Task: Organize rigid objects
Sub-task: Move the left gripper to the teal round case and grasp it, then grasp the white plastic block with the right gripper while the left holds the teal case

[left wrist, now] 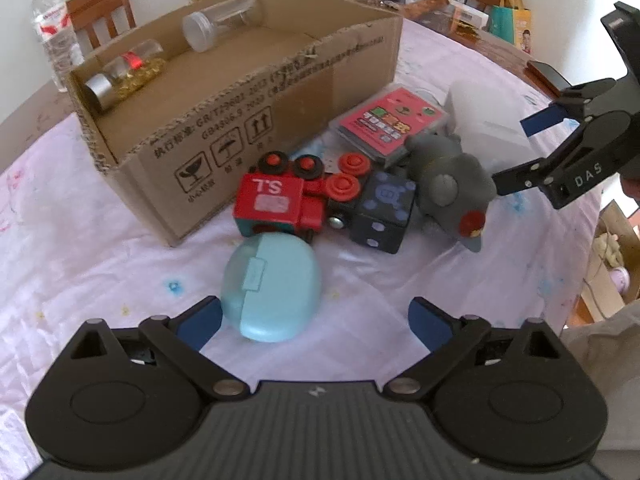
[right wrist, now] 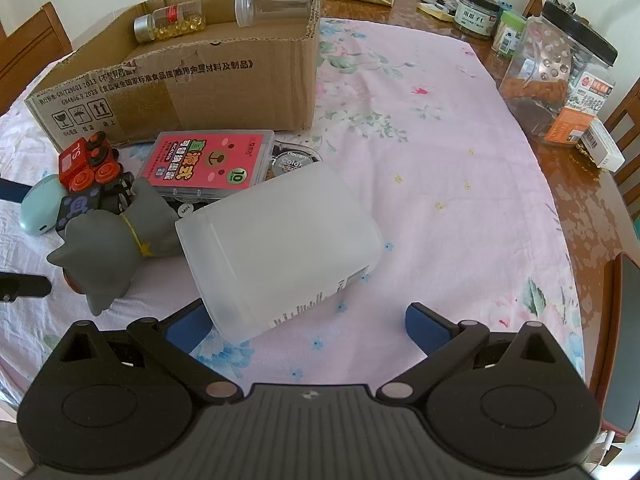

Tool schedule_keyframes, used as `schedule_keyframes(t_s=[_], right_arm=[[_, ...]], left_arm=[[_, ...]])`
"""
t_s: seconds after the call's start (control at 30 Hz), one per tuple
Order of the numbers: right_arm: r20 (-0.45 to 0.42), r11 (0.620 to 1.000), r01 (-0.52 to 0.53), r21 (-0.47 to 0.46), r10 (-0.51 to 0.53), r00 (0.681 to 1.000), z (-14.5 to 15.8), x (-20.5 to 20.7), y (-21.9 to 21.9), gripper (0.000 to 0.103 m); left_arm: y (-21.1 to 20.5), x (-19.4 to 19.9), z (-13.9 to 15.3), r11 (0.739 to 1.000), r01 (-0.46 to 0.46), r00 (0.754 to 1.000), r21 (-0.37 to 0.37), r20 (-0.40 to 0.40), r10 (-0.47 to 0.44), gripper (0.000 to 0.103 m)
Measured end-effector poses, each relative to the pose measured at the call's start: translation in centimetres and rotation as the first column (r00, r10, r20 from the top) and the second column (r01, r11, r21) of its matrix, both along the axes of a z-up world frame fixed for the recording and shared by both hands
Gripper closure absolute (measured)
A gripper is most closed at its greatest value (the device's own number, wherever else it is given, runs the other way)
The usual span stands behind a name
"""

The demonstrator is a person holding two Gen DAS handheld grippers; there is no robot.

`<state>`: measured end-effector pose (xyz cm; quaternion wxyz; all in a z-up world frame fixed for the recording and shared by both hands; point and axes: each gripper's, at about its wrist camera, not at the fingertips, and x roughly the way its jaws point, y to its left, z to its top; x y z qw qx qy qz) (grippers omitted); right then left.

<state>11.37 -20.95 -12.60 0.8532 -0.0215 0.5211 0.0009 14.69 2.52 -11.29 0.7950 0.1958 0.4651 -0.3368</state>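
Observation:
A light blue oval case (left wrist: 272, 288) lies on the pink cloth between the fingers of my left gripper (left wrist: 316, 324), close to the left pad; the jaws stand wide, so the gripper is open. Behind it are a red toy train (left wrist: 276, 200), a dark cube (left wrist: 384, 208), a grey toy animal (left wrist: 448, 184) and a pink card box (left wrist: 388, 124). A frosted white jar (right wrist: 280, 248) lies on its side. My right gripper (right wrist: 308, 324) is open astride its near end. The cardboard box (right wrist: 180, 80) holds a capsule bottle (right wrist: 172, 22) and a clear jar (right wrist: 272, 0).
A water bottle (left wrist: 52, 32) stands behind the box's left corner. Jars, packets and boxes (right wrist: 560, 60) crowd the bare wooden table edge at the far right. A dark phone (right wrist: 624, 320) lies at the right edge. Wooden chairs (left wrist: 100, 8) ring the table.

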Motion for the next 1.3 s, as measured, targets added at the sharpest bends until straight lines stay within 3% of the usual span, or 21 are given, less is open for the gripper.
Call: schedule_keyframes(t_s=[0.27,0.33,0.53,0.67,0.77,0.97,1.3], right_arm=[[0.015,1.0,-0.003,-0.001,0.003,1.0,0.0,-0.3,0.0,0.0],[0.022,1.0,-0.006,-0.001,0.006,1.0,0.0,-0.4,0.0,0.0],[0.032,1.0,-0.027,-0.001,0.027,0.999,0.0,-0.4,-0.1,0.0],[0.043,0.999,-0.045,-0.001,0.045,0.998,-0.1,-0.5,-0.1,0.0],[0.044,0.998,-0.055,-0.001,0.055,0.998,-0.1,-0.5,-0.1,0.0],[-0.009,0.989,-0.148,-0.001,0.148,0.989,0.1,0.8,-0.2,0.0],[-0.031,0.944,-0.331,0.007,0.331,0.943,0.0,3.2,0.2,0.0]], left_arm=[[1.0,1.2,0.2,0.996,-0.078,0.996,-0.04,0.026,0.079,0.034],[1.1,1.1,0.4,0.995,-0.088,0.995,-0.051,0.033,0.09,0.05],[2.2,0.7,0.5,0.978,-0.202,0.979,-0.054,0.017,0.203,0.051],[4.0,-0.3,0.6,0.936,-0.346,0.938,-0.065,-0.013,0.346,0.051],[4.7,-1.0,0.6,0.911,-0.405,0.914,-0.076,-0.018,0.404,0.051],[4.2,-1.2,0.4,0.906,-0.417,0.908,-0.073,0.006,0.419,0.046],[3.2,-0.9,0.1,0.901,-0.431,0.901,-0.056,0.02,0.432,0.035]])
